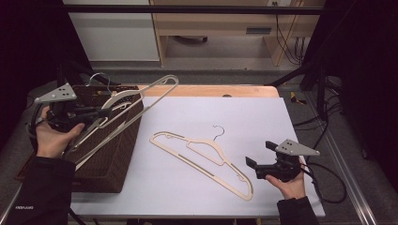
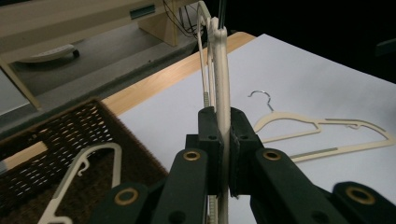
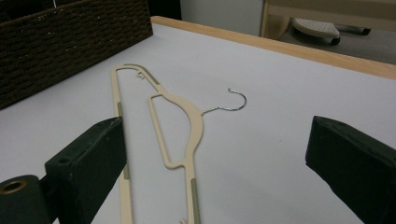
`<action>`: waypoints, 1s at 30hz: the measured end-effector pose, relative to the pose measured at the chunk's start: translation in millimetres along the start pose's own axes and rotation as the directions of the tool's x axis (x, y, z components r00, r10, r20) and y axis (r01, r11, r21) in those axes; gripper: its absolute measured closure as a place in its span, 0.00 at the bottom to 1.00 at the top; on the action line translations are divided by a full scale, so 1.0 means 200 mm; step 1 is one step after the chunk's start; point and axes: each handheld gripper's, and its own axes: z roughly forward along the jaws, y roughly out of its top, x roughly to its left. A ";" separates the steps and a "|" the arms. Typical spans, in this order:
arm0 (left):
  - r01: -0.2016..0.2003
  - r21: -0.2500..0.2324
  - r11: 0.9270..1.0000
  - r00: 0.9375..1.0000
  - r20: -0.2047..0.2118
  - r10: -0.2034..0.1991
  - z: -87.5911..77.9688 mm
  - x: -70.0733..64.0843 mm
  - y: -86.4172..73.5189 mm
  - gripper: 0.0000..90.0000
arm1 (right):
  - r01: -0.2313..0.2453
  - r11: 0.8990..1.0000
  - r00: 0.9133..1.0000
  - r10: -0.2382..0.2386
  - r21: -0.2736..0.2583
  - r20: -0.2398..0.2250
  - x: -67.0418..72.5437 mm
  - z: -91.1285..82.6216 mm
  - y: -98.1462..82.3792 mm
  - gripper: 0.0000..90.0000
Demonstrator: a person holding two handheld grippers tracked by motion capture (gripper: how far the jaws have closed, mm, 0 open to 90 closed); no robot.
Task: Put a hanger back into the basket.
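While left tool [image 2: 223, 154] clamps a hanger [image 2: 221, 70], right tool [image 3: 215, 158] wide; white tabletop [image 1: 263, 122], wicker basket [image 1: 112, 154].

I see the held hanger [image 1: 141, 96], a cream plastic one, raised over the wicker basket [image 1: 110, 154] at the table's left. It tilts up and away towards the far edge of the table, its thin bar clamped edge-on between my left gripper's [image 2: 223, 140] pads. A second cream hanger [image 1: 202, 157], with a small metal hook, lies flat on the white sheet in the middle of the table, well apart from the first, running diagonally with its hook pointing towards the far side.
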 end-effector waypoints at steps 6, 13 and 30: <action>0.041 -0.021 0.999 0.999 -0.024 -0.041 -0.06 0.11 -0.06 0.96 | 0.001 1.000 1.000 -0.001 0.001 0.000 0.00 0.00 0.00 0.06; 0.087 -0.010 0.996 0.993 -0.082 -0.087 -0.12 0.25 -0.18 0.96 | -0.006 1.000 1.000 0.006 0.006 0.009 -0.01 0.00 0.00 0.06; 0.151 0.021 0.988 0.983 -0.105 -0.148 -0.19 0.40 -0.36 0.95 | -0.002 1.000 1.000 0.002 0.013 0.005 -0.01 0.01 0.00 0.05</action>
